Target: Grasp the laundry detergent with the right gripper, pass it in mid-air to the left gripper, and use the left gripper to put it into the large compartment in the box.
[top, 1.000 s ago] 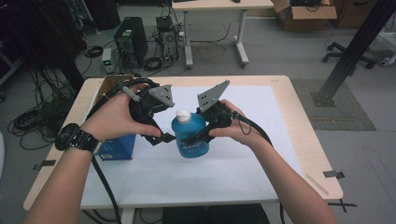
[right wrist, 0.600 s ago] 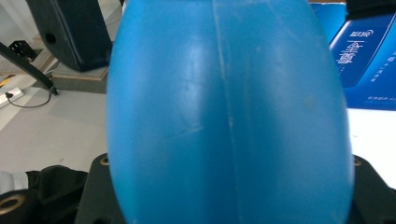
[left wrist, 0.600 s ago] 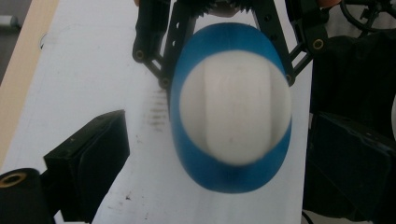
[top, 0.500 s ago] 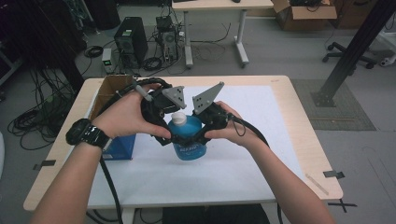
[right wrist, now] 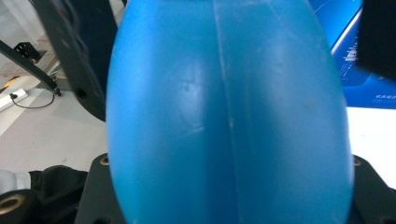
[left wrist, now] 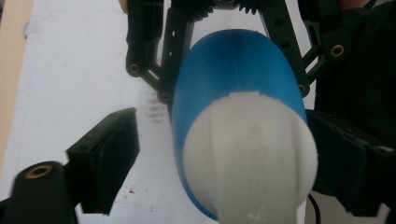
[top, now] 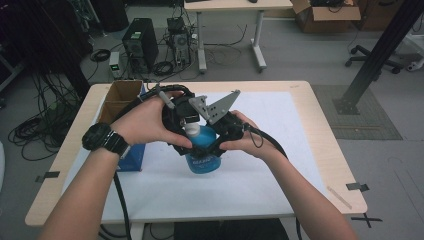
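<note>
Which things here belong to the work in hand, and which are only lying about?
In use:
- blue bottle, held by the right gripper
- white cap, between the left gripper jaws, which have just been closing

Lying about:
- blue box
- cardboard box
- white mat

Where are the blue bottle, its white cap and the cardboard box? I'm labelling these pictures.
blue bottle [top: 202, 161]: high view, labelled lower body.
white cap [left wrist: 250, 154]: left gripper view, rounded side of the cap.
cardboard box [top: 121, 92]: high view, its inner wall at the table's left.
</note>
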`<state>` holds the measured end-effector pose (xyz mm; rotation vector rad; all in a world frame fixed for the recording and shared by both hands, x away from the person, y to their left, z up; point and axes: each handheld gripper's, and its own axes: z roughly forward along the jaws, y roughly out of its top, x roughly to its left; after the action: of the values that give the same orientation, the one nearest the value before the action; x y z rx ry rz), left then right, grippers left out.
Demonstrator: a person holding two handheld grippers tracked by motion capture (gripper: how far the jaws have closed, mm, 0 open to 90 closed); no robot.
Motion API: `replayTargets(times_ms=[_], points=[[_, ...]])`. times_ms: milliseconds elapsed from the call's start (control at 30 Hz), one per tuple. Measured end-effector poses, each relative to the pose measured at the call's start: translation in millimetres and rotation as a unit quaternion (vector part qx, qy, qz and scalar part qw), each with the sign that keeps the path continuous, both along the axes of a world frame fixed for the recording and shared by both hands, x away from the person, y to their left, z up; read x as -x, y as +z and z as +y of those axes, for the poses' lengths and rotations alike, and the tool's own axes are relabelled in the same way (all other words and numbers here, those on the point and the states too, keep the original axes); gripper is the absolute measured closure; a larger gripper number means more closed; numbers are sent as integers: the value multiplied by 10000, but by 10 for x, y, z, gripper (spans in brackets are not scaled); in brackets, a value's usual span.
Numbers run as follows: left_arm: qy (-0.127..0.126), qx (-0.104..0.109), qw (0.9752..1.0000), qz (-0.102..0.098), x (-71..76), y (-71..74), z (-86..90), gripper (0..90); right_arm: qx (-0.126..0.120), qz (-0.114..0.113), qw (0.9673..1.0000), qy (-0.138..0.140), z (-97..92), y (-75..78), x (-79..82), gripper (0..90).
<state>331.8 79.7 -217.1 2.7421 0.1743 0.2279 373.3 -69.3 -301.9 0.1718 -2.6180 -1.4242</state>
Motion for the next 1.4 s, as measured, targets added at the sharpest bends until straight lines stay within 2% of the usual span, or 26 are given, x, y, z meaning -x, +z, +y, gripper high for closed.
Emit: replayTargets(times_ms=[100, 1067, 1400], points=[[-25, -80, 10000, 31, -9, -18, -30, 155, -9, 14, 10000, 2, -7, -4, 5, 425], [-18, -132, 9999, 75, -19, 0, -88, 272, -35, 35, 10000, -73, -53, -14, 1, 425], [-50, -151, 9998, 108, -20, -2, -99, 338, -15, 9, 9999, -122, -62, -29, -7, 425]])
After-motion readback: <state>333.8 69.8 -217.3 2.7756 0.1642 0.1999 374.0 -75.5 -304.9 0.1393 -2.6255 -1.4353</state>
